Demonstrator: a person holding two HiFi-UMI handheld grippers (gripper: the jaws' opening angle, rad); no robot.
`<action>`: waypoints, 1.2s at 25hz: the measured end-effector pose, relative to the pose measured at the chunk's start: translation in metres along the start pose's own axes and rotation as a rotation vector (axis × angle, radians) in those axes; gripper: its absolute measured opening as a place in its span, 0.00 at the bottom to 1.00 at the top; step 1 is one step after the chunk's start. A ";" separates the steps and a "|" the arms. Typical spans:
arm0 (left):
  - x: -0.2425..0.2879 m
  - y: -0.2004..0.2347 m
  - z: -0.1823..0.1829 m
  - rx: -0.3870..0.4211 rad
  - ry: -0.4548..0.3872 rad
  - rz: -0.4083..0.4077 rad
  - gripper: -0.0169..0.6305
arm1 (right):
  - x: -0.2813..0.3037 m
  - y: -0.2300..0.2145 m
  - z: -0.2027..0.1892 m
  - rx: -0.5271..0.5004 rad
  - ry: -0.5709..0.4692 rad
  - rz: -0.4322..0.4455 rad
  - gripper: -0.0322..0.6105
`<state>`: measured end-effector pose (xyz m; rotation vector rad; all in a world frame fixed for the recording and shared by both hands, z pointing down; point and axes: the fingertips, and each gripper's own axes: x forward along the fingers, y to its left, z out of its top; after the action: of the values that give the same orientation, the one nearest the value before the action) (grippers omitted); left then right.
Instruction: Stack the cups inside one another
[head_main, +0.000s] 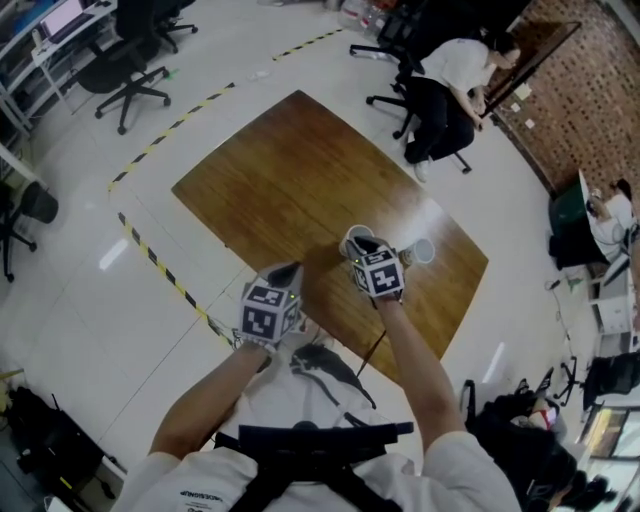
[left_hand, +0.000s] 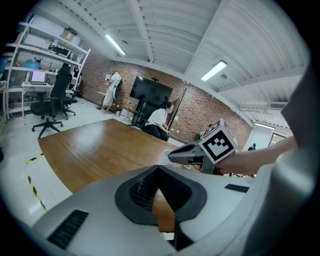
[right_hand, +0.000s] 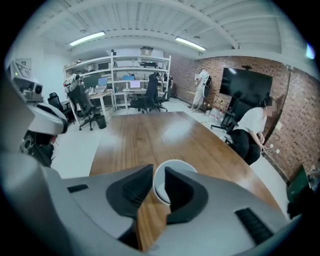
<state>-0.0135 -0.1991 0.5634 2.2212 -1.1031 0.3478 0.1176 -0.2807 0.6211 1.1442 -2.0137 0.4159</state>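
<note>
A white paper cup (head_main: 350, 237) stands upright on the wooden table (head_main: 290, 170), near its front right edge. My right gripper (head_main: 358, 244) is open astride the cup's near wall, one jaw inside the cup (right_hand: 175, 164) and one outside, the pads not pressing. A second white cup (head_main: 423, 250) sits just to the right, apart from it. My left gripper (head_main: 290, 270) hovers over the table's front edge, left of the first cup, shut and empty. In the left gripper view its jaws (left_hand: 159, 168) meet at the tips, and the right gripper (left_hand: 192, 154) shows at the cup (left_hand: 168, 155).
A person (head_main: 450, 80) sits on a chair beyond the table's far right corner. Office chairs (head_main: 125, 70) stand at the far left by desks. Yellow-black tape (head_main: 160, 265) marks the floor along the table's left side. Bags (head_main: 520, 440) lie on the floor at my right.
</note>
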 end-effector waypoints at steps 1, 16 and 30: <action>0.001 -0.001 0.001 0.002 0.001 -0.004 0.02 | -0.004 -0.002 0.002 0.018 -0.015 -0.004 0.21; 0.028 -0.032 0.026 0.064 0.004 -0.110 0.02 | -0.127 -0.064 -0.019 0.552 -0.374 -0.121 0.21; 0.058 -0.097 0.032 0.128 0.022 -0.226 0.02 | -0.159 -0.128 -0.075 0.565 -0.326 -0.238 0.21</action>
<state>0.0968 -0.2116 0.5260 2.4201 -0.8274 0.3528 0.3074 -0.2123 0.5396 1.8787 -2.0542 0.7433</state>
